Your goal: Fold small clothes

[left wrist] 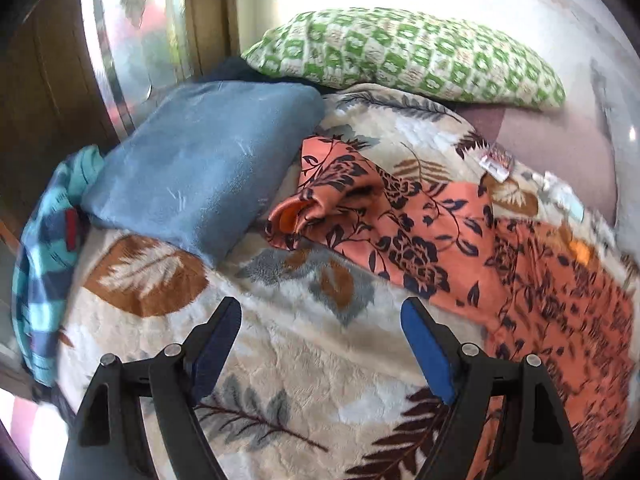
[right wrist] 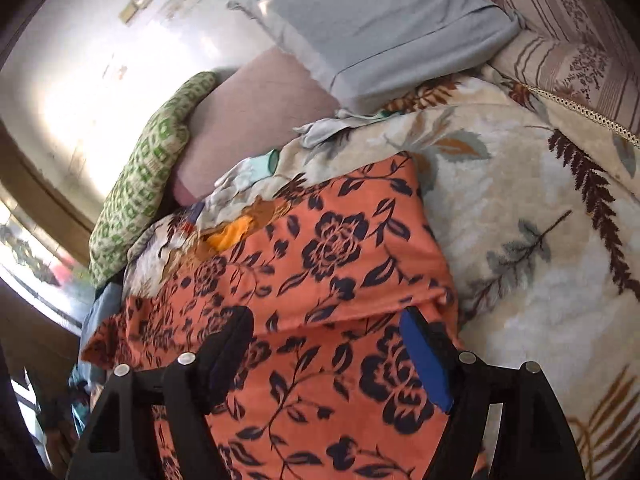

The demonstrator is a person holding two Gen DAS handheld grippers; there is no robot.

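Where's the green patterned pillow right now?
The green patterned pillow lies at the far end of the bed in the left wrist view, beyond the blue cushion and orange floral garment.

One orange floral garment [left wrist: 440, 232] lies on one leaf-print blanket [left wrist: 304, 360]. Four cushions ring the far side: one blue [left wrist: 200, 164], one green-patterned [left wrist: 404, 52], one mauve [right wrist: 256, 100] and one grey [right wrist: 372, 20]. One turquoise checked cloth [left wrist: 48, 256] lies far left, and two grippers are in view, left [left wrist: 320, 316] and right [right wrist: 326, 326].
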